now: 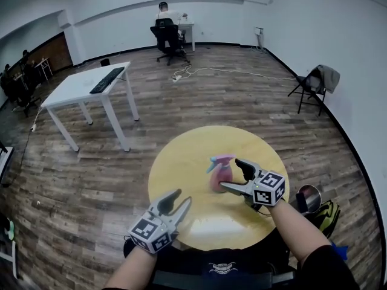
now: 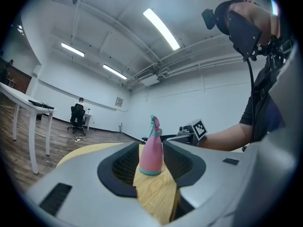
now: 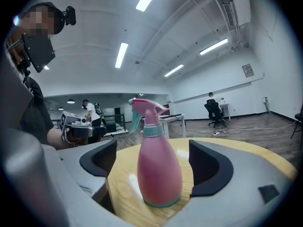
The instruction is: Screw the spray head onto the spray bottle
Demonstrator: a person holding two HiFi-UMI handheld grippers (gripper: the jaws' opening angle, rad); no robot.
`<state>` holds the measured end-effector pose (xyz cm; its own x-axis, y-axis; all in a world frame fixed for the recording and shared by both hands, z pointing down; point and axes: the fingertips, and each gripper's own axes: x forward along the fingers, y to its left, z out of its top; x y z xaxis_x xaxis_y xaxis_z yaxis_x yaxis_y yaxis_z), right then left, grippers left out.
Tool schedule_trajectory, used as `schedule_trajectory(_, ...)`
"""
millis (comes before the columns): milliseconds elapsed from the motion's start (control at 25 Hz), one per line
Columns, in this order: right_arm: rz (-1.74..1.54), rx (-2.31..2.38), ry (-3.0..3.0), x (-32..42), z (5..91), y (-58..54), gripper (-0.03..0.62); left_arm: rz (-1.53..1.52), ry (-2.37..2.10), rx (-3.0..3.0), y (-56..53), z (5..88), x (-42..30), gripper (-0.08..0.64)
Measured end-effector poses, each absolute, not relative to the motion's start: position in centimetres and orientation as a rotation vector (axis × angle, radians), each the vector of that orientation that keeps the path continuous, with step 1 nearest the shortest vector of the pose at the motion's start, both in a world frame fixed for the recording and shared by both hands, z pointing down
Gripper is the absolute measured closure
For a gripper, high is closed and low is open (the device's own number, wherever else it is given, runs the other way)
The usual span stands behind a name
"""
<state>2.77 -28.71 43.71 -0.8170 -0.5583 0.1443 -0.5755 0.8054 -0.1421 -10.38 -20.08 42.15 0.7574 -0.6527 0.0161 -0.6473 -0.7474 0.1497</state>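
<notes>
The left gripper [image 1: 179, 200] hangs over the near left edge of the round yellow table [image 1: 175, 156], jaws parted with nothing between them. Right of it, near the table's middle, the spray bottle [image 1: 220, 175] stands upright: a pink pear-shaped body with a teal base ring and teal collar [image 3: 153, 130], and the pink spray head [image 3: 144, 109] with its teal trigger on top. The right gripper [image 1: 231, 174] has its jaws wide apart either side of the bottle, not touching it.
</notes>
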Motion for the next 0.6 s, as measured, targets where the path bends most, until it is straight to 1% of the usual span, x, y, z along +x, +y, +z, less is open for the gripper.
schedule_trajectory(80, 0.266, 0.897, -2.866, 1.4, 45.0, -30.1, 0.109, -0.058, -1.029, 2.796, -20.8, 42.8, -10.7, 0.379)
schedule_trajectory(280, 0.241, 0.887, -2.739, -1.0, 50.1, -32.6, 0.107, -0.065, -1.003, 2.773, -21.4, 43.8, -11.3, 0.379)
schedule_trajectory(320, 0.242, 0.886, -2.734, -1.2, 50.5, -32.7, 0.157, -0.063, -0.999, 2.769, -21.3, 43.8, -11.1, 0.379)
schedule_trajectory(400, 0.219, 0.868, -2.738, -1.4, 50.2, -32.3, 0.179, -0.067, -0.988, 2.764, -21.1, 43.5, -11.0, 0.379)
schedule_trajectory(480, 0.087, 0.845, -2.706, -1.1, 48.9, -31.4, 0.182, -0.102, -0.976, 2.769, -21.0, 42.5, -11.3, 0.379)
schedule_trajectory(600, -0.242, 0.796, -2.521, 0.5, 46.6, -29.5, 0.183, -0.161, -0.941, 2.809, -20.5, 38.8, -12.0, 0.379)
